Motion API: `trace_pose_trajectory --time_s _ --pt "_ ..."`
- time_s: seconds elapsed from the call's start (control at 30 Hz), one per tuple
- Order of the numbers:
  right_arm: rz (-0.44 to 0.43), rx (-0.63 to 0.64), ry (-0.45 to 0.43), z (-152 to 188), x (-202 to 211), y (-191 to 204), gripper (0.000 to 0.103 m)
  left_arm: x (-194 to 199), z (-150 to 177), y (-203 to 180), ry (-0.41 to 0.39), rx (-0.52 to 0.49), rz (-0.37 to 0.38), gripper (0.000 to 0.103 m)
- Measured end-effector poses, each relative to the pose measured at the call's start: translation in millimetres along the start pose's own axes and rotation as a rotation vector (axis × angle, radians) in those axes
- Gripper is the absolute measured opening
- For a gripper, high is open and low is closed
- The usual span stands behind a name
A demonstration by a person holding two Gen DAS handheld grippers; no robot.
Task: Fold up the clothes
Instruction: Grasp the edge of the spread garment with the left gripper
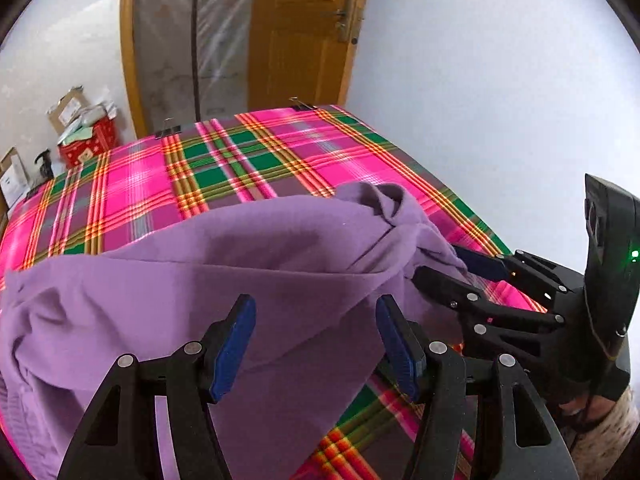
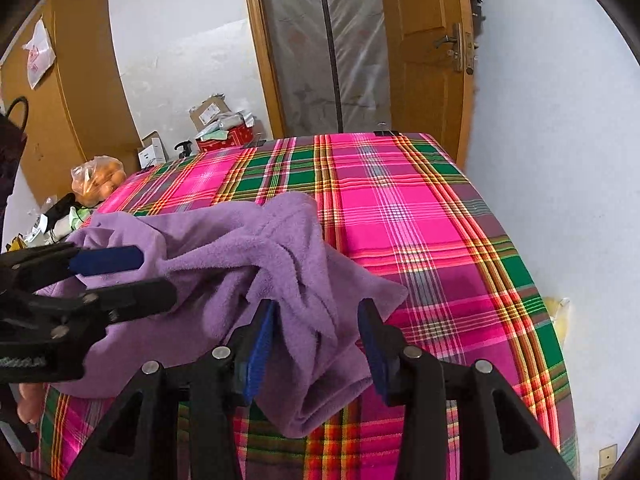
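Observation:
A purple fleece garment lies bunched on a table under a pink and green plaid cloth. My left gripper is open low over the garment's near part, and purple fabric fills the gap between its blue pads. The right gripper reaches in from the right at the garment's crumpled end. In the right wrist view the right gripper is open, with a hanging fold of the garment between its fingers. The left gripper enters from the left, its fingers apart around a bunched edge.
The plaid cloth is held by binder clips along the far edge. Beyond it are a wooden door, a plastic-covered doorway, boxes with a red carton and a bag of oranges. A white wall runs along the table's right side.

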State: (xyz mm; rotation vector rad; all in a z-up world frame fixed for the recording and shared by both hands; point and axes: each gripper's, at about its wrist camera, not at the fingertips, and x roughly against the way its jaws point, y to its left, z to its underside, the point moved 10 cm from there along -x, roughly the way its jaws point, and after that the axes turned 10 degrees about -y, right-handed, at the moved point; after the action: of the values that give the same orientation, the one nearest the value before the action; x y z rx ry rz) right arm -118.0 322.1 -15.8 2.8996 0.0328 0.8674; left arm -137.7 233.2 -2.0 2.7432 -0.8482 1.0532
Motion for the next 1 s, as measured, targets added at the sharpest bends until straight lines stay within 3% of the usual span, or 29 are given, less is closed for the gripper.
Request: trace_pose_trajectory --time_s 0.3,0.37,0.43,0.63,1.0 --pt "0.003 0.001 0.008 5.2 -3.5 -2.6 0.043 -22.4 -3.2 -17.6 0.006 -0.110 -0.010 0.063" --pt "0.005 0.010 0.012 7.2 -4.7 -1.1 0.043 -27.7 -4.1 -19.9 0.011 -0.116 0.003 0.052" --pt "0.003 0.017 0.013 8.3 -4.5 0.7 0.043 -30.3 -5.9 -20.2 0.017 -0.087 0.036 0.033" --pt "-0.027 0.009 0.015 10.3 -2.9 8.2 0.040 -23.7 -14.9 -8.6 -0.024 -0.014 0.042 0.011" --pt "-0.099 0.021 0.000 9.2 14.4 42.7 0.039 26.2 -44.8 27.7 -0.192 0.116 0.025 0.007"
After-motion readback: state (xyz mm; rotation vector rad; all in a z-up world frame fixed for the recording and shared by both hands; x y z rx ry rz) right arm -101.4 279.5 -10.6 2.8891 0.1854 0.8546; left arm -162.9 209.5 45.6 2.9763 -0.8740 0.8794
